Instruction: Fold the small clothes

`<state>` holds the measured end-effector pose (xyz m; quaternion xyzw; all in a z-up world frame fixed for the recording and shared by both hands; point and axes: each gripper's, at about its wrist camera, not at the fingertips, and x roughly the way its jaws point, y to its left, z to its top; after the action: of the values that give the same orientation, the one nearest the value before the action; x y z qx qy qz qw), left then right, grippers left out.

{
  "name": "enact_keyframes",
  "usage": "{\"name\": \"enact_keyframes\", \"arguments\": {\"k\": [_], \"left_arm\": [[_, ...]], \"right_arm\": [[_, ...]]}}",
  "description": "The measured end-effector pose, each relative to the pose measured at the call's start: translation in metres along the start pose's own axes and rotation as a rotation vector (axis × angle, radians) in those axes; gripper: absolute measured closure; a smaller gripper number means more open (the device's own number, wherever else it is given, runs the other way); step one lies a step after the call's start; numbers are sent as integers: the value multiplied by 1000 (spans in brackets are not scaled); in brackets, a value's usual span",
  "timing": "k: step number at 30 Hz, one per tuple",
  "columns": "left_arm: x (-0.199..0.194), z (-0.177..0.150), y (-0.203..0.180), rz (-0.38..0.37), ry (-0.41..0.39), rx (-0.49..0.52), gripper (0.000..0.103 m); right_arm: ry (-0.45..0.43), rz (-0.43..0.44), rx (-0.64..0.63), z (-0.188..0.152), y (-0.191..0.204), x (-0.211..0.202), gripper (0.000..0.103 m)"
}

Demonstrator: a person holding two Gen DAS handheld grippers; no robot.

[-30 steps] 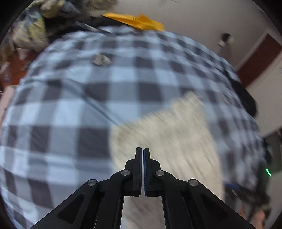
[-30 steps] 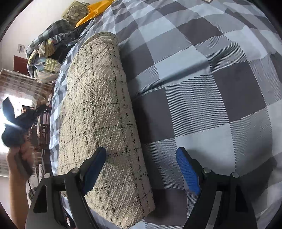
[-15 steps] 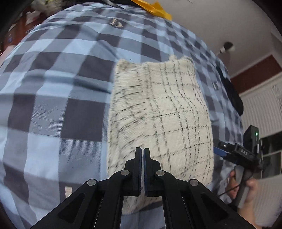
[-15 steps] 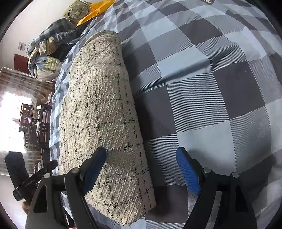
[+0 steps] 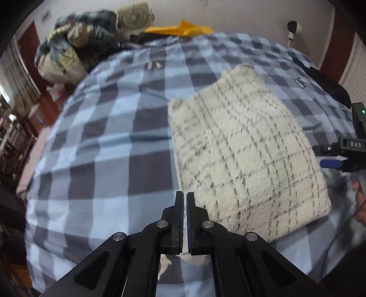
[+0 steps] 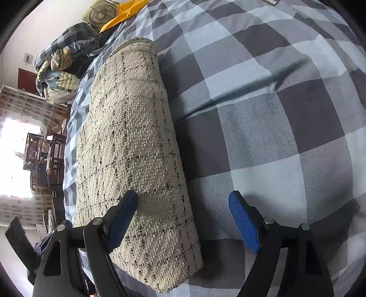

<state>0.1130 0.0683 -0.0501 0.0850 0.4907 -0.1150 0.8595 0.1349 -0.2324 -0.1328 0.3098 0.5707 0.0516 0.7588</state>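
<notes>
A cream tweed garment with thin black check lines (image 5: pixel 247 150) lies folded into a thick block on the blue-and-grey checked bedspread (image 5: pixel 109 141). My left gripper (image 5: pixel 184 198) is shut and empty, hovering just left of the garment's near corner. In the right wrist view the same garment (image 6: pixel 135 146) stretches away from me; my right gripper (image 6: pixel 183 201) is open, its left blue pad (image 6: pixel 121 219) over the garment's near end, its right pad (image 6: pixel 243 224) over bare bedspread (image 6: pixel 274 114). The right gripper also shows at the far right of the left wrist view (image 5: pixel 343 155).
A heap of bedding and clothes (image 5: pixel 66 52) sits at the bed's far left, with a fan (image 5: pixel 135 18) and a yellow cloth (image 5: pixel 180 28) behind it. A dark bag (image 5: pixel 329 84) lies at the bed's right edge. Furniture and a bright window (image 6: pixel 13 150) are beyond the bed.
My left gripper has pulled back and swung left, still shut, so the garment now lies to its right. My right gripper has stayed open over the garment's near end.
</notes>
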Motion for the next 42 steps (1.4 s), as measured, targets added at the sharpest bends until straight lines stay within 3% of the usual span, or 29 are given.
{"name": "enact_keyframes", "arguments": {"k": [2, 3, 5, 7, 10, 11, 14, 19, 21, 22, 23, 25, 28, 34, 38, 39, 41, 42], "left_arm": [[-1, 6, 9, -63, 41, -47, 102], [-2, 9, 17, -149, 70, -106, 102], [-7, 10, 31, -240, 71, -247, 102], [-12, 10, 41, -228, 64, -324, 102], [-14, 10, 40, -96, 35, -257, 102], [-14, 8, 37, -86, 35, -239, 102], [-13, 4, 37, -143, 33, -238, 101], [-17, 3, 32, -170, 20, -208, 98], [-22, 4, 28, -155, 0, -173, 77], [-24, 4, 27, -155, -9, -164, 6], [-24, 4, 27, -178, -19, -170, 1], [-21, 4, 28, -216, -34, -187, 0], [-6, -3, 27, -205, -24, -193, 0], [44, -17, 13, -200, 81, -163, 0], [93, -26, 14, -348, 242, -291, 1], [105, -28, 16, -356, 274, -329, 2], [117, -27, 18, -334, 276, -347, 20], [123, -28, 18, -348, 270, -351, 22]], "right_arm": [[-1, 1, -3, 0, 1, 0, 23], [-1, 3, -4, 0, 1, -1, 23], [-2, 2, -9, -1, 3, 0, 23], [-5, -3, -16, -2, 4, 0, 23], [-8, -9, -23, -2, 5, 0, 24], [-8, -9, -22, -3, 5, 0, 24], [-6, -7, -17, -2, 5, 0, 23], [-9, -11, -19, -2, 6, 0, 24], [-9, -12, -20, -2, 5, 0, 24], [-8, -12, -19, -2, 6, 0, 24], [-9, -12, -19, -2, 6, 0, 24], [-8, -13, -20, -2, 6, 0, 24], [-8, -13, -21, -2, 6, 0, 24], [-9, -14, -20, -3, 7, 1, 24], [-7, -13, -20, -3, 6, 1, 24], [-7, -13, -20, -3, 6, 1, 24], [-7, -14, -19, -3, 7, 1, 24], [-7, -14, -20, -3, 7, 1, 24]]}}
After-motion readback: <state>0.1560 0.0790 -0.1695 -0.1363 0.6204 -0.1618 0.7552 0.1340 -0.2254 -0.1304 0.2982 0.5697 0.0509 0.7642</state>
